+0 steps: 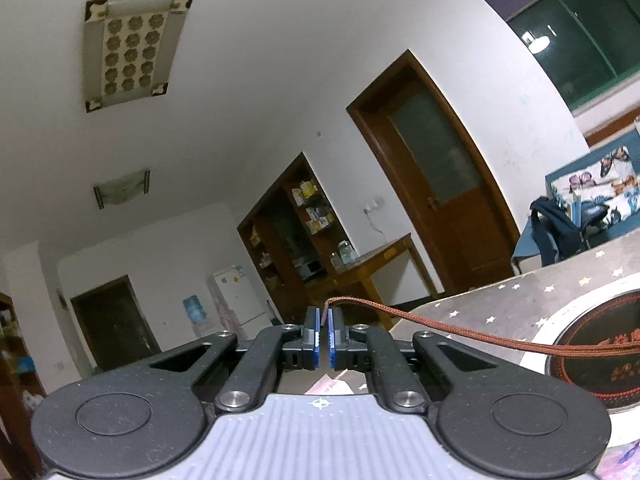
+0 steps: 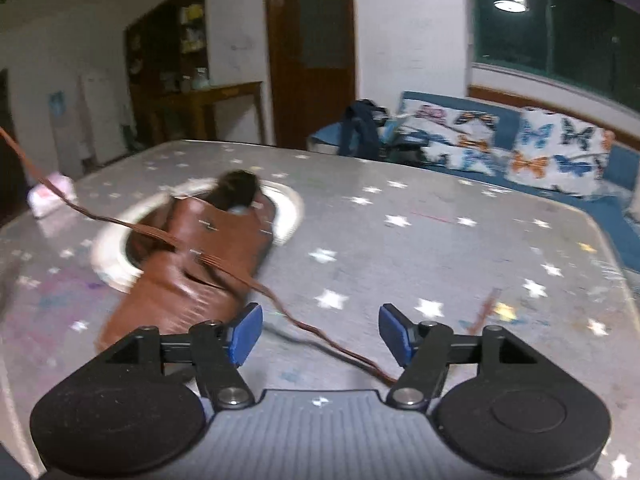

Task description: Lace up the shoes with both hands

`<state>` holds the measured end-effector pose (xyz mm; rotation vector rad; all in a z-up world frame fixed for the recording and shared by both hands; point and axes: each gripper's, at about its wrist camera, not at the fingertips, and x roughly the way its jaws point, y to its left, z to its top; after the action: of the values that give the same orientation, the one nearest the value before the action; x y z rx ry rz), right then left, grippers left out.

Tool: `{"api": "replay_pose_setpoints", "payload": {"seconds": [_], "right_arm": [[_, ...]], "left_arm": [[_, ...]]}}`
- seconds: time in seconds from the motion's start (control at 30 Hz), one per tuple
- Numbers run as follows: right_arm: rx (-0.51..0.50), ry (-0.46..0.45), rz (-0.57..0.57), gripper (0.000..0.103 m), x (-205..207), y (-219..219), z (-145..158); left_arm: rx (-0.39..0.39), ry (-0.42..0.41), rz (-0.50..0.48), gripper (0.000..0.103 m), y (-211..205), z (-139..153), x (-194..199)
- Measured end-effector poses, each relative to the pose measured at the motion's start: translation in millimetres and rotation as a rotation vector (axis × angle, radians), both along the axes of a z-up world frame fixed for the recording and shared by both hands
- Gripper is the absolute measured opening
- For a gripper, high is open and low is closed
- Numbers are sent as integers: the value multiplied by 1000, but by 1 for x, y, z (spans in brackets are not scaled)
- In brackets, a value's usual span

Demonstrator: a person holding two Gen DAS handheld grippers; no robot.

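A brown leather shoe (image 2: 200, 264) lies on the grey star-patterned table (image 2: 440, 240), partly over a round inset ring (image 2: 288, 208). One strand of its brown lace (image 2: 80, 210) runs taut up and to the left, out of the right wrist view. In the left wrist view my left gripper (image 1: 324, 320) is shut on that lace (image 1: 440, 326) near its tip, pointing level over the table's edge. The other strand (image 2: 304, 326) trails loose across the table and passes between the blue pads (image 2: 244, 334) of my right gripper (image 2: 320, 330), which stands open above it without touching.
A pink and white packet (image 2: 50, 196) sits near the table's left edge. A black disc with red writing (image 1: 600, 344) fills the round inset. Beyond the table's far edge are a blue sofa with butterfly cushions (image 2: 540, 152) and a dark bag (image 2: 364, 128).
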<state>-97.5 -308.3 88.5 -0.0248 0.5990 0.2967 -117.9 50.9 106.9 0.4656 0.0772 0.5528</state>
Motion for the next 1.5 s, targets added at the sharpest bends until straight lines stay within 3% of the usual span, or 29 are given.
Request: {"api": "replay_pose_setpoints", "payload": {"seconds": [0.27, 0.4, 0.57, 0.8, 0.93, 1.07, 1.2, 1.4, 1.5], "right_arm": [[69, -49, 255, 68, 11, 59, 30], [10, -125, 406, 80, 14, 105, 38], [-70, -192, 534, 80, 19, 158, 39], [-158, -65, 693, 80, 18, 186, 29], [-323, 21, 808, 80, -8, 173, 35], [-415, 153, 877, 80, -26, 147, 43], [-475, 236, 842, 81, -34, 120, 45], [-516, 295, 701, 81, -28, 78, 29], [-445, 320, 623, 81, -22, 58, 23]], "left_arm": [[-8, -77, -111, 3, 3, 14, -32], [-31, -110, -180, 3, 5, 25, -47], [-67, -147, -266, 3, 10, 37, -66], [-80, -190, -362, 3, 10, 46, -78], [-113, -179, -450, 3, 1, 46, -73], [-170, -128, -555, 3, -15, 42, -61], [-213, -42, -679, 3, -40, 34, -46], [-244, 169, -825, 3, -80, 7, -15], [-266, 299, -890, 3, -97, -13, -3]]}}
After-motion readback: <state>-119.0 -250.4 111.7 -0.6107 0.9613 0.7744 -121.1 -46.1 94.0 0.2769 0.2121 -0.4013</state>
